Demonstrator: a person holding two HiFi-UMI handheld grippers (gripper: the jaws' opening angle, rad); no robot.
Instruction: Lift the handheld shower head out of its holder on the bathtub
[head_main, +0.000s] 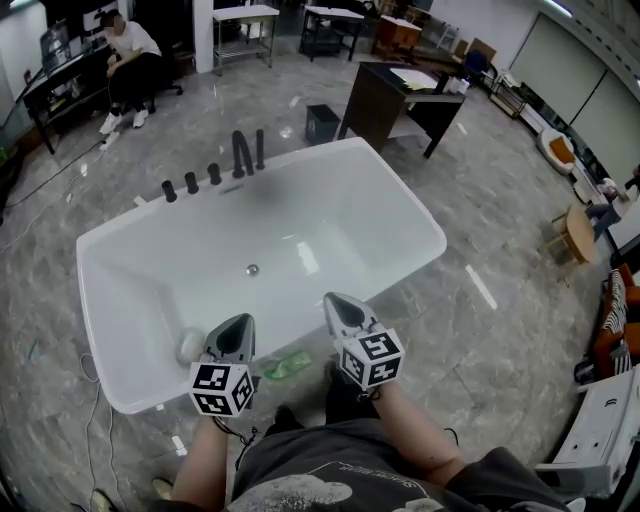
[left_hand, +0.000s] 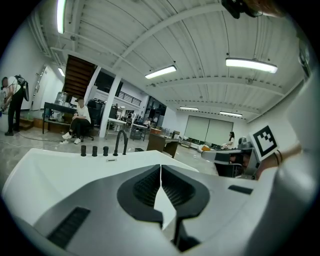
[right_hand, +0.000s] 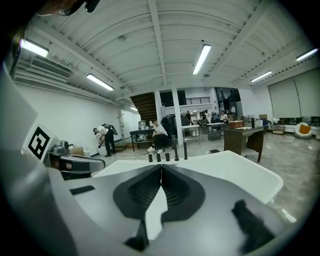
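The white bathtub fills the middle of the head view. On its far rim stand three black knobs, a curved black tap and, beside it, the upright black handheld shower head in its holder. The shower head is the tallest rod in the right gripper view. In the left gripper view the tap is seen across the tub. My left gripper and right gripper hover side by side over the near rim, far from the fixtures. Both are shut with nothing between the jaws.
A pale round object lies inside the tub at the near left corner, and the drain is mid-tub. A green item lies by the near rim. Beyond the tub are a black bin, a dark desk and a seated person.
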